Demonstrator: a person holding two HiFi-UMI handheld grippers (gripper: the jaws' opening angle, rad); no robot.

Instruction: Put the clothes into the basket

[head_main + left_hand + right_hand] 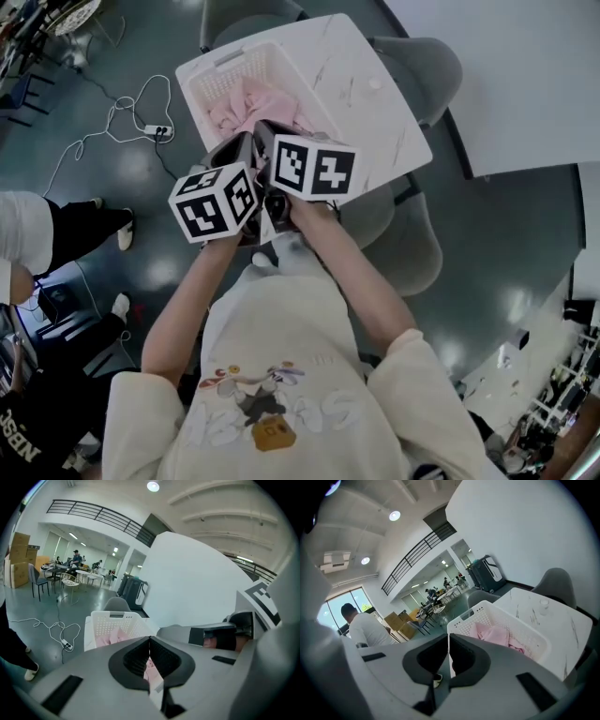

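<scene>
Head view shows a white marbled table (375,112) in the upper centre of the frame, ringed by grey chairs (420,77), with a white perforated basket (208,64) standing on its left half. On the dark floor at the upper left lie a white cable (89,141) and a power strip (157,130), and a bystander in a white top (23,234) stands at the left edge. Both claws are raised side by side at the basket's near rim, marker cubes toward the camera. The left gripper (150,641) has its jaws closed tip to tip with nothing clamped; pink cloth shows only through the slit beneath them. The right gripper (449,641) is likewise closed and empty, with floor visible through its slit. The pink clothes (248,103) lie heaped inside the basket, just beyond and below both claws; the left gripper view places them left of its jaws, the right gripper view to the right of its jaws.
</scene>
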